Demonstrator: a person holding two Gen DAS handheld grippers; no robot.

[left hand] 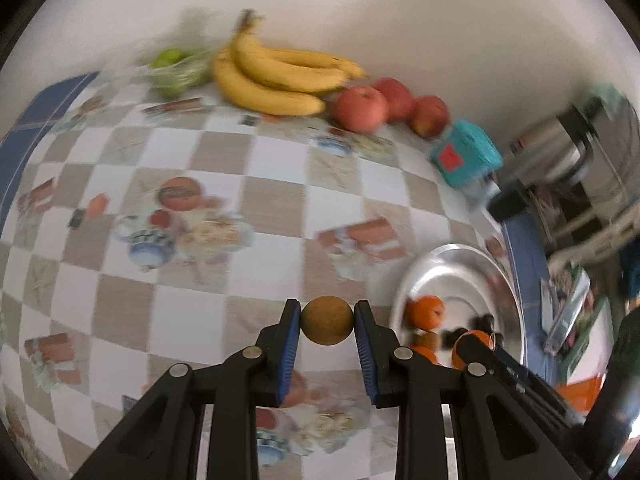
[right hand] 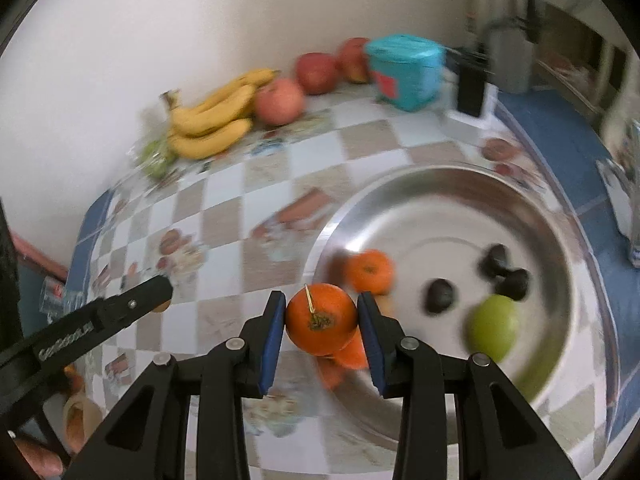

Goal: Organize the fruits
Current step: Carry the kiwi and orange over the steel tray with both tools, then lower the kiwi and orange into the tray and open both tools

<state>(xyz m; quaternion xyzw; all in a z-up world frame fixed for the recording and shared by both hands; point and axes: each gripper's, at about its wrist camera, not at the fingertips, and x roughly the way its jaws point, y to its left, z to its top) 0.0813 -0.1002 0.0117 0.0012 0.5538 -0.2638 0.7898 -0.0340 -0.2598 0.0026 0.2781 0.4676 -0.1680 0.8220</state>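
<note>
Left gripper (left hand: 327, 326) pinches a small round brown fruit (left hand: 327, 320) above the checkered tablecloth (left hand: 240, 168) — right gripper (right hand: 322, 326) clamps an orange persimmon (right hand: 321, 318) over the steel tray's (right hand: 532, 208) near rim.

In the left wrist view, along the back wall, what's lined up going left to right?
Bag of green fruit → bananas → three red apples → teal package.
</note>
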